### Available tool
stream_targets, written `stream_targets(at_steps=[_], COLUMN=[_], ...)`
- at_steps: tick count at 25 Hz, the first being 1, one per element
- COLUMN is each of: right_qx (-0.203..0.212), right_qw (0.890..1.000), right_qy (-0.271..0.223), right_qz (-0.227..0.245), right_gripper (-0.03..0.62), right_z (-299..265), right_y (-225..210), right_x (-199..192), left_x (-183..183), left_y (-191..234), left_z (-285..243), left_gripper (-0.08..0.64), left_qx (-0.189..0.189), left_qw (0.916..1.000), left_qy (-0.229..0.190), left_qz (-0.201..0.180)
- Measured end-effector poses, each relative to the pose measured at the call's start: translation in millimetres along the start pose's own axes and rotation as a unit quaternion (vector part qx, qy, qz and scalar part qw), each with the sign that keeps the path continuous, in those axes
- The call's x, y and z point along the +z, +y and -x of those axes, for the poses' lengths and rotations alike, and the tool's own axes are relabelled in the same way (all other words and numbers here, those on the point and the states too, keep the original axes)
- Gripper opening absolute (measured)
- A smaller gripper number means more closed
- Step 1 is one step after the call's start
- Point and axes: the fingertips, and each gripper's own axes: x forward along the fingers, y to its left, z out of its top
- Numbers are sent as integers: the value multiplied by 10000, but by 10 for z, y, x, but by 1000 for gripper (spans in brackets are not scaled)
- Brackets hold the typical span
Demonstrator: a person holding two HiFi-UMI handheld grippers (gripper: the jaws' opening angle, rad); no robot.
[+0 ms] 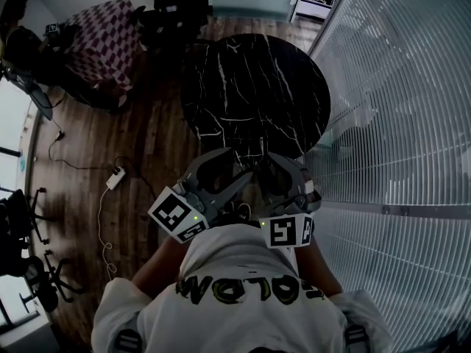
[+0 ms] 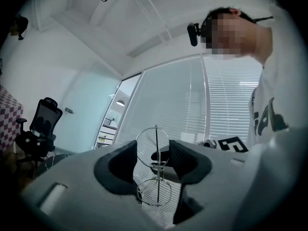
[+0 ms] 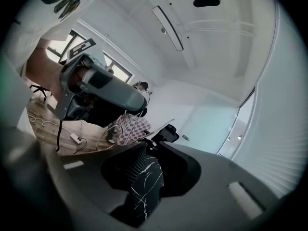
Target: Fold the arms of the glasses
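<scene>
Thin bright metal wire of the glasses [image 2: 156, 167], matt grey plastic of the left gripper [image 2: 153, 154], dark ribbed pads [image 2: 179, 155], glossy black white-veined marble table [image 1: 254, 87], dark wood-plank floor [image 1: 147, 145], chequered cloth [image 1: 103, 39], ribbed translucent glass wall [image 1: 397, 87], soft white cloth shirt [image 1: 243, 271]

Room open over your table [image 1: 254, 87]. Blinds [image 1: 397, 87] close your right. Cable [image 1: 100, 219] crosses the floor left. Left gripper [image 1: 241, 166] and right gripper [image 1: 265, 169] crowd together.

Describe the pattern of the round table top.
The round table top is black with thin white veins; see head view.
</scene>
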Motion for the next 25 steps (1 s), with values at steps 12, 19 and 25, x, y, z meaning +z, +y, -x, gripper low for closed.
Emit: stream_targets(at_steps=[12,19,25], right_qx=[128,180,128], right_qw=[9997,9993,9994], right_qy=[-215,-313,-291], right_qz=[-25,-42,-113], right_gripper=[77,64,64], right_z=[11,15,28], right_y=[86,129,66], right_x=[180,254,236], left_x=[-10,10,14], left_y=[-26,14,28], left_z=[-41,-33,-30], left_gripper=[213,213,212], left_qx=[33,100,146], left_qw=[10000,9999,9998], left_qy=[8,-37,-45], left_qz=[31,49,82])
